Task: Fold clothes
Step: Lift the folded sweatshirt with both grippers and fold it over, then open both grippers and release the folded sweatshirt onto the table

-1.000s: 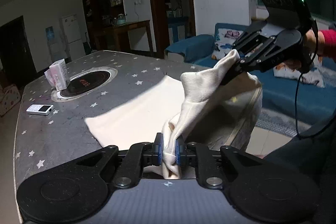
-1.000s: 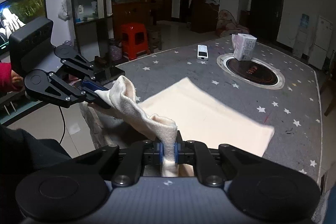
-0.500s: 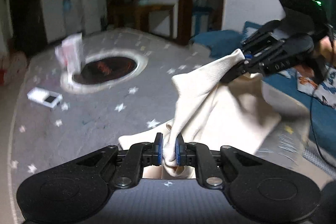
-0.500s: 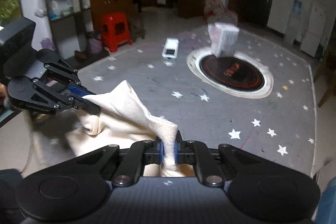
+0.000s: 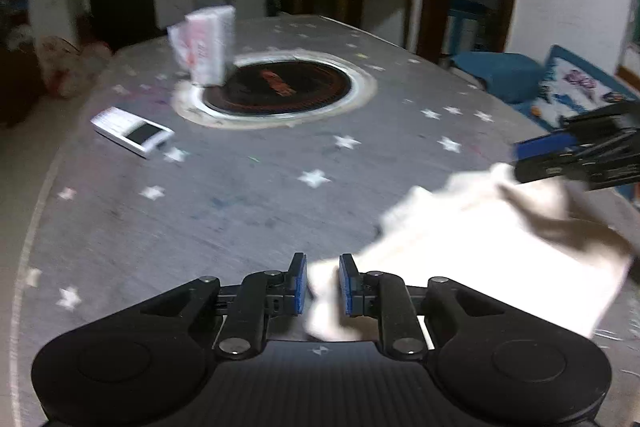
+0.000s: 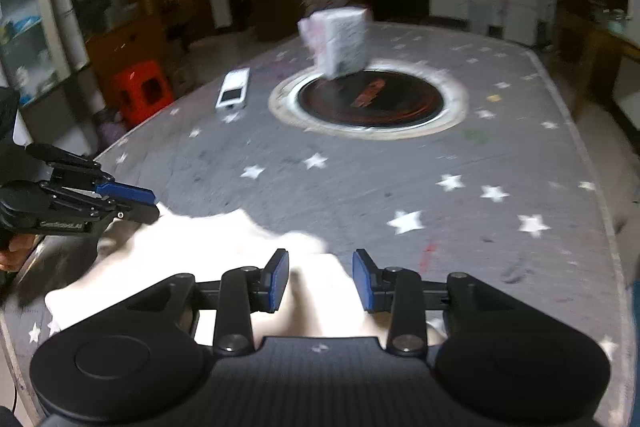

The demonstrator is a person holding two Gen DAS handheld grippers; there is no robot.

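While everything's smeared by motion blur, the grey star-print table in a dim living room reads fine, round cooktop sunk in its middle. Cream garment lies bunched at the near edge. Left gripper and right gripper are both opening, cloth loose between the pads. Tissue pack and white remote sit further back.

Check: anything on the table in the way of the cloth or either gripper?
Nothing visible. The cloth lies between the opening jaws of both the left gripper and right gripper. The remote and box sit farther off across the table.
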